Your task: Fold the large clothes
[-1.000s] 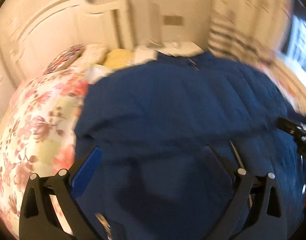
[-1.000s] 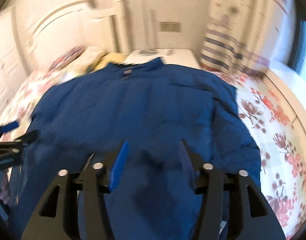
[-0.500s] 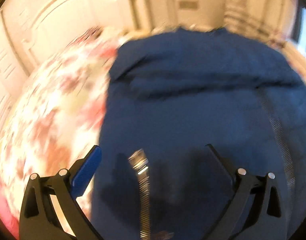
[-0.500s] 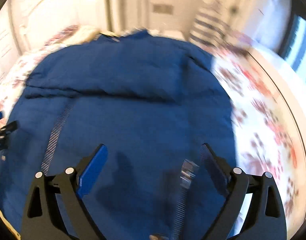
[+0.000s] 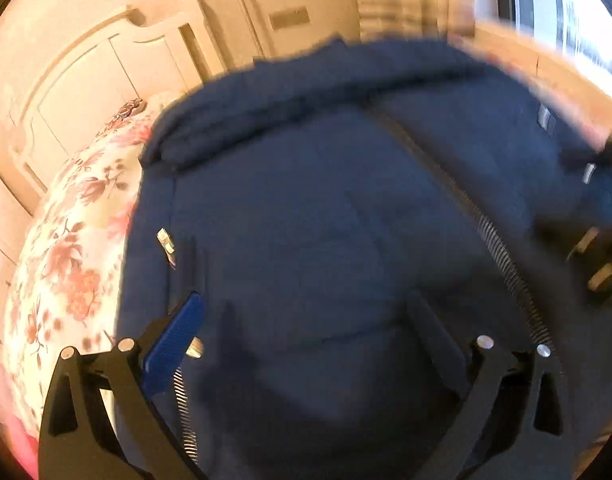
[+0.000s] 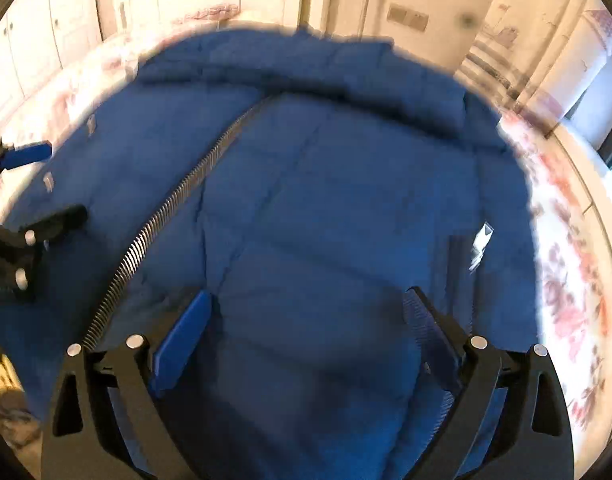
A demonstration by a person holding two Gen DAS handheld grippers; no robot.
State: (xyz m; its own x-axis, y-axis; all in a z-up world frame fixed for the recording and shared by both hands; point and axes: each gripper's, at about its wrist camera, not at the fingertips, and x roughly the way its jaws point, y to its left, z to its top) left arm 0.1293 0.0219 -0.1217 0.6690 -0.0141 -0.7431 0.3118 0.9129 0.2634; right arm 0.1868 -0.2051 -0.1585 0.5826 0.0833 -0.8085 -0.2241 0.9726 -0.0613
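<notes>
Blue padded jacket (image 6: pixel 325 208) lies spread flat on the bed, covering most of the floral bedspread (image 5: pixel 66 248). Front side up; metal zipper (image 6: pixel 174 216) runs in a long curve from about 7 o'clock toward 12 o'clock in the right wrist view. In the left wrist view the same zipper sits at 3 to 4 o'clock. Top edge of the jacket forms a thick rolled ridge toward the headboard (image 5: pixel 90 80), at 11 o'clock in the left view.

Left tongs (image 5: pixel 306 312) spread wide, hovering over the jacket's left half; nothing pinched between the pads. A small metal zip pull (image 5: pixel 166 242) shows at 9 o'clock, near the jacket's side edge. A second short run of zipper teeth lies just under the left finger at 7 o'clock.

Right tongs (image 6: pixel 306 308) also wide, jaws opening at this moment, with only flat fabric below them, none gripped. A pale tag or pull (image 6: pixel 481 240) sits at 3 o'clock near the right side seam.

Each tool shows at the other view's edge: left tongs at 9 o'clock in the right view, right tongs blurred at 3 o'clock in the left view.

Bedspread visible past both side edges. Window (image 5: pixel 565 12) at 1 o'clock in the left view. Frames somewhat blurred.
</notes>
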